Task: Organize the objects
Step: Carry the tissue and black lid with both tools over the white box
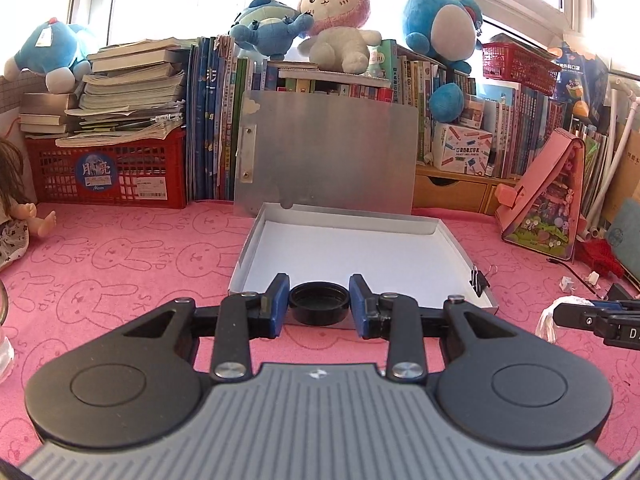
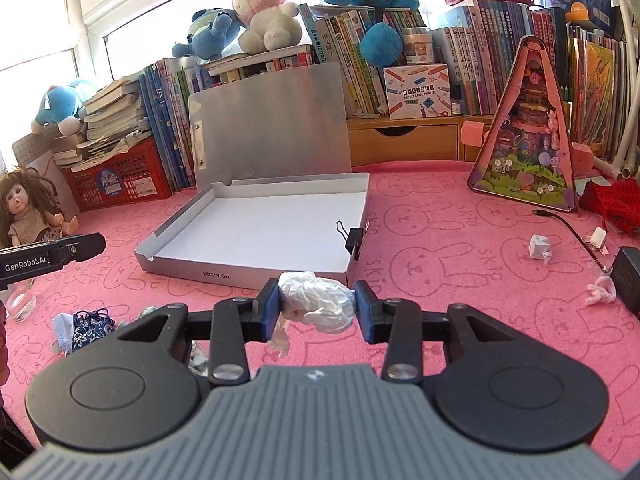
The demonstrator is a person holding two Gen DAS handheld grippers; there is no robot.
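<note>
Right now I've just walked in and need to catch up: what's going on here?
A person is tidying with a claw in each hand. The left claw grips a black lid at the near edge of the open grey box, which has a binder clip on its side wall. The right claw holds crumpled white plastic just short of the box.

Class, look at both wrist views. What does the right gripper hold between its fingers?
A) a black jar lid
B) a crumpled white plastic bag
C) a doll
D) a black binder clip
B: in the right wrist view the right gripper is shut on the crumpled white plastic bag; the black lid is in the left gripper.
</note>
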